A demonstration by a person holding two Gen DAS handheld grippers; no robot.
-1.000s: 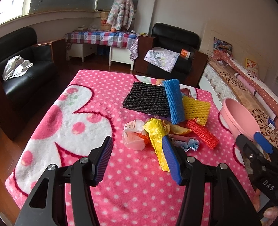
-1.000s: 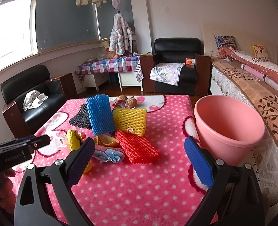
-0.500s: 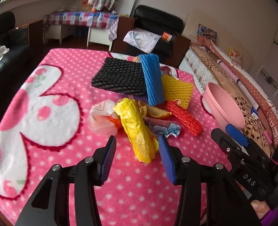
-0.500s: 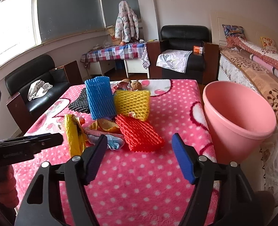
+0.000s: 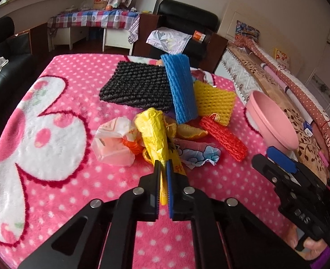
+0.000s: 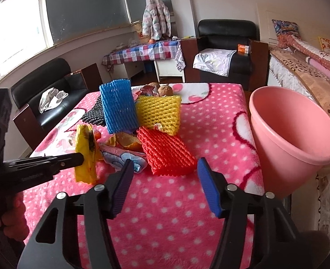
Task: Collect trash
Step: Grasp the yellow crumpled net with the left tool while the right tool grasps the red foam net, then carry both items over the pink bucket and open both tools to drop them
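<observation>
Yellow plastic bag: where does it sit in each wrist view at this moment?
Left wrist: the yellow plastic bag runs from centre frame down into the shut left gripper.
Right wrist: it stands left of centre, pinched by the gripper that reaches in from the left edge.
Shared landmark: the pink bucket, right of the trash pile in both.

The trash pile [image 6: 142, 130] lies mid-surface [image 6: 171, 213], foam sleeves [image 6: 118, 105] toward the far edge, wrappers [image 5: 156, 134] nearer; the basin [image 6: 294, 139] stands beyond the right edge.
</observation>
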